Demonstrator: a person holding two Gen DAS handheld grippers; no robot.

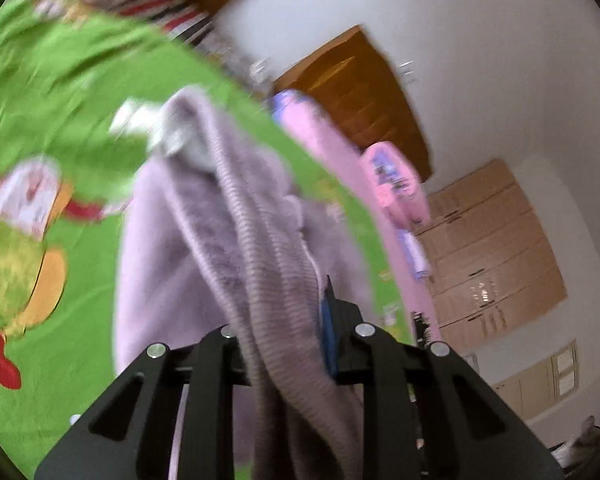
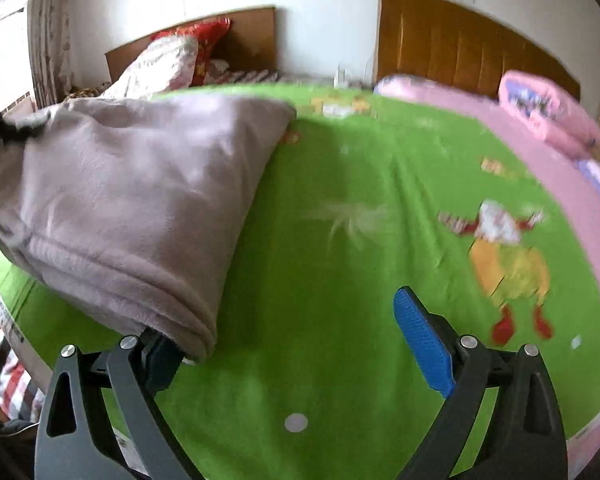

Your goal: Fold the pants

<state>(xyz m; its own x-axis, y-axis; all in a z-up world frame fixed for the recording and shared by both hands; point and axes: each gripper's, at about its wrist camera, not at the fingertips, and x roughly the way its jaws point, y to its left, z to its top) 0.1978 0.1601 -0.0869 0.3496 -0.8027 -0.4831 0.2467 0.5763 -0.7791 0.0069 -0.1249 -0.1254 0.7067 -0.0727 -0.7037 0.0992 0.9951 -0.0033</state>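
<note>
On a bed spread with a green cartoon-print sheet (image 2: pixel 340 208), fleecy mauve pants (image 2: pixel 132 200) hang lifted at the left of the right wrist view, their hem drooping over the left finger of the right gripper (image 2: pixel 300 344). That gripper stands wide apart above the sheet, its blue pad (image 2: pixel 422 344) bare and nothing pressed between the jaws. In the left wrist view, the left gripper (image 1: pixel 288 336) is clamped on the ribbed waistband of the pants (image 1: pixel 236 216), which trail away from it across the sheet. To the right lie a pink blanket (image 2: pixel 500 120) and pink pillow (image 2: pixel 548 112) against a brown headboard (image 2: pixel 460 48).
</note>
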